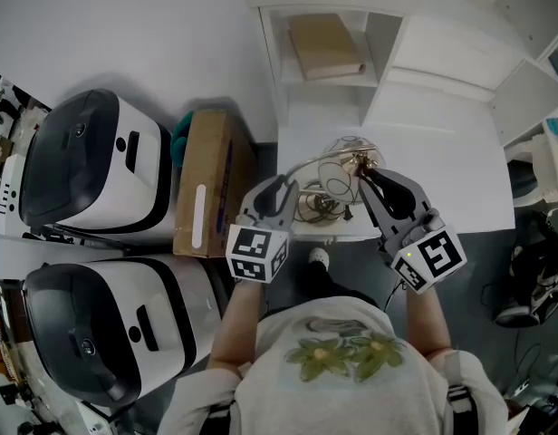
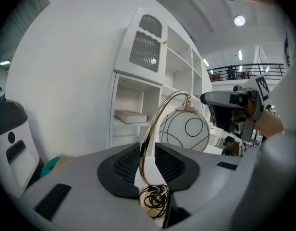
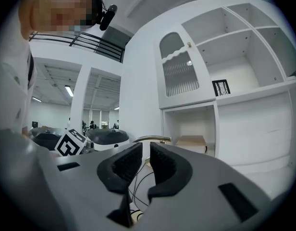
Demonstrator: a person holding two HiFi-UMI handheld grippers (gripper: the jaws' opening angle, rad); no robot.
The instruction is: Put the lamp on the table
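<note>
The lamp has a gold arched arm (image 2: 160, 114), a white globe shade (image 2: 186, 129) with black line patterns, and a base wrapped in coiled cord (image 1: 320, 208). It is over the near edge of the white table (image 1: 442, 152); I cannot tell whether the base rests on it. My left gripper (image 1: 283, 187) (image 2: 147, 158) is shut on the lower part of the arched arm. My right gripper (image 1: 365, 172) (image 3: 146, 150) reaches in level from the right. Its jaws are drawn narrow on the gold fitting (image 1: 359, 161) at the lamp's top, and the gold arm end (image 3: 153, 139) shows at their tips.
Two white-and-black machines (image 1: 89, 161) (image 1: 98, 333) stand at the left, with a cardboard box (image 1: 211, 179) between them and the table. Behind the table is a white shelf unit holding a tan book (image 1: 324, 45). A dark bag (image 1: 533, 270) lies on the floor at the right.
</note>
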